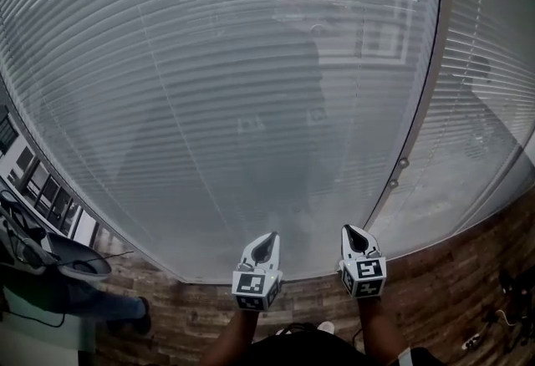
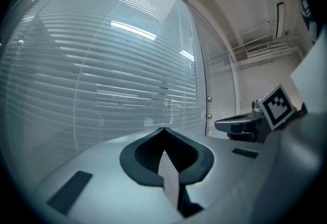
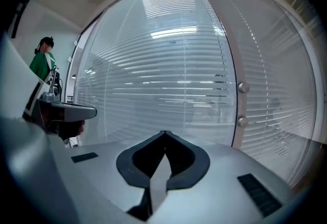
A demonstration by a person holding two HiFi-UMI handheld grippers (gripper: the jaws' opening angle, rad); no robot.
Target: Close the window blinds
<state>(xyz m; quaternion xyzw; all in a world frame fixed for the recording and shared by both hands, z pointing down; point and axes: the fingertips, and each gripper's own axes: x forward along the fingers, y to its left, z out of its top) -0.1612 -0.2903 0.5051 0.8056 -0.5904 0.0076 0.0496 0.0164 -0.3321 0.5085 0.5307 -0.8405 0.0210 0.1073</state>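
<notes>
Clenched, empty — left hand-held gripper, right hand-held gripper; blinds ahead (person nearby).

The window blinds fill the wall ahead. Along their right edge runs an upright frame post that carries two knobs, one above the other. Right of the post hangs a second blind panel. The floor lies below both panels.

Before the larger panel, the left hand-held gripper and the right hand-held gripper sit side by side and apart. Both point at the blinds, left of the post.

On the floor at far left is a person's leg, and at far right lie cables. In the right gripper view, a standing person is far left, beyond the left hand-held gripper.
</notes>
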